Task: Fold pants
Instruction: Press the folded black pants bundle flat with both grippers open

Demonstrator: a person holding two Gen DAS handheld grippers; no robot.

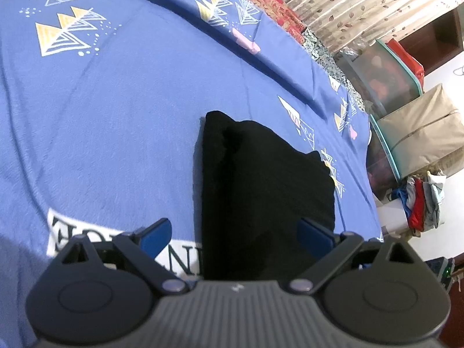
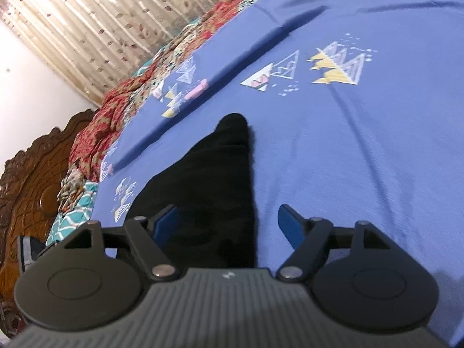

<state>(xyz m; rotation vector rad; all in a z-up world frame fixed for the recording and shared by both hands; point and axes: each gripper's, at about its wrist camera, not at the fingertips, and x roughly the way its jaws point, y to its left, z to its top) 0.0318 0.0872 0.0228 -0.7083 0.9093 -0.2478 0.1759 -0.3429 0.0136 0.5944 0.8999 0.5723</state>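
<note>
Blue triangle-printed cotton bedsheet (image 1: 121, 121), folded fuzzy black pants (image 1: 261, 179) lying ahead between both jaws, left gripper (image 1: 235, 233) and right gripper (image 2: 229, 223) angled downward, spread wide, holding nothing.

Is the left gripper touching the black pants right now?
Cannot tell. In the left wrist view the left gripper is open over the black pants, but contact or gap isn't plain.

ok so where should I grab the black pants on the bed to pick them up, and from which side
Probably take the black pants by the thick folded edge on their left in the left wrist view, coming in low over the bare blue bedsheet. That edge runs straight and stands proud of the sheet, so a finger could slide under it. Both the left gripper and the right gripper are open and empty.
</note>
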